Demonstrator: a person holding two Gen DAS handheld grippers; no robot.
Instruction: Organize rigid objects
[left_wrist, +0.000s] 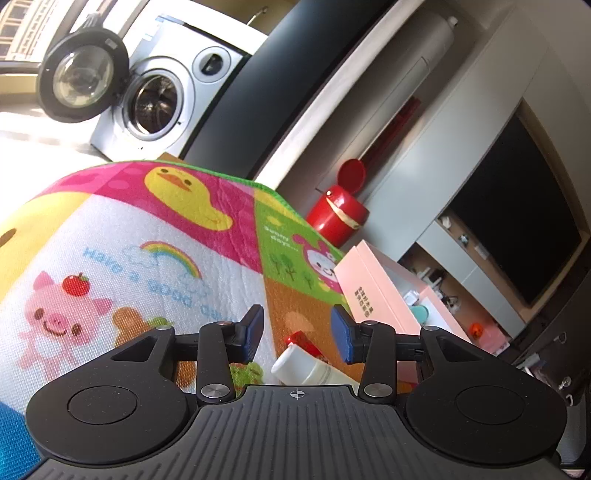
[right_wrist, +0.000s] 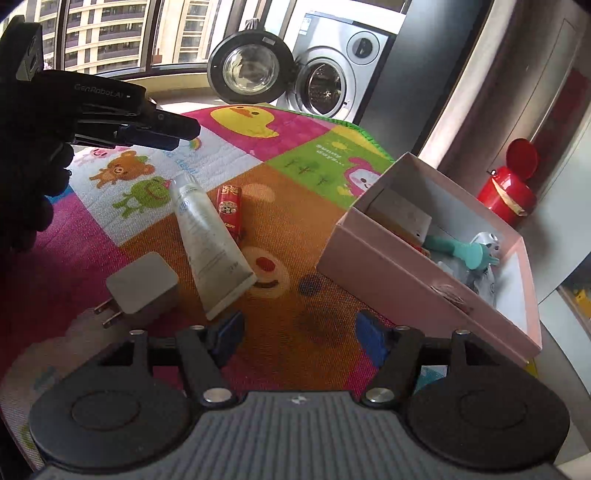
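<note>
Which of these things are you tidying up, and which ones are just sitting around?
For the tidying:
- white tube
- red stick
- grey charger
- pink box, already holding a teal toy

Just sitting around:
- play mat
- washing machine
- red bin
- TV

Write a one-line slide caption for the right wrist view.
Open right gripper above a cartoon play mat, with a white tube, red stick and grey charger beside a pink box.
</note>
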